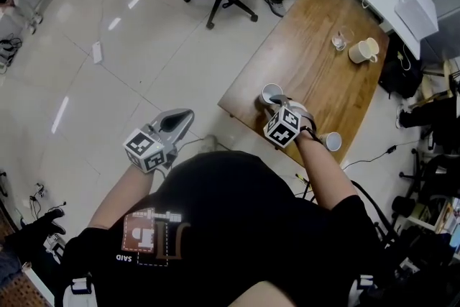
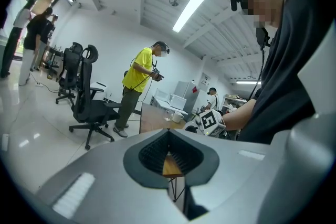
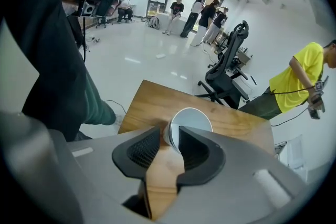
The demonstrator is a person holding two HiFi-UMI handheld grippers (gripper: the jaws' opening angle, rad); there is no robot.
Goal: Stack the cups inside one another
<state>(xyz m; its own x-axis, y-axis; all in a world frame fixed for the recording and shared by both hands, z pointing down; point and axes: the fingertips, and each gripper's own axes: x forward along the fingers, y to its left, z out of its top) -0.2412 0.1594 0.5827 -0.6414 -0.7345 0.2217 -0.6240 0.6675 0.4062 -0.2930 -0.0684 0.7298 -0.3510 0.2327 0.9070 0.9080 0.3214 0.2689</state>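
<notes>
Held right gripper over the wooden table with jaws apart, white cup at the jaw tips close to the table's near corner, not clamped. Held left gripper above the floor, jaws together, nothing between. Saw 1 more cup at the table edge.

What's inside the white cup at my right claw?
Only smooth white inner wall shows inside the white paper cup on the brown wooden table. Its lower part and bottom are covered by the right claw.
</notes>
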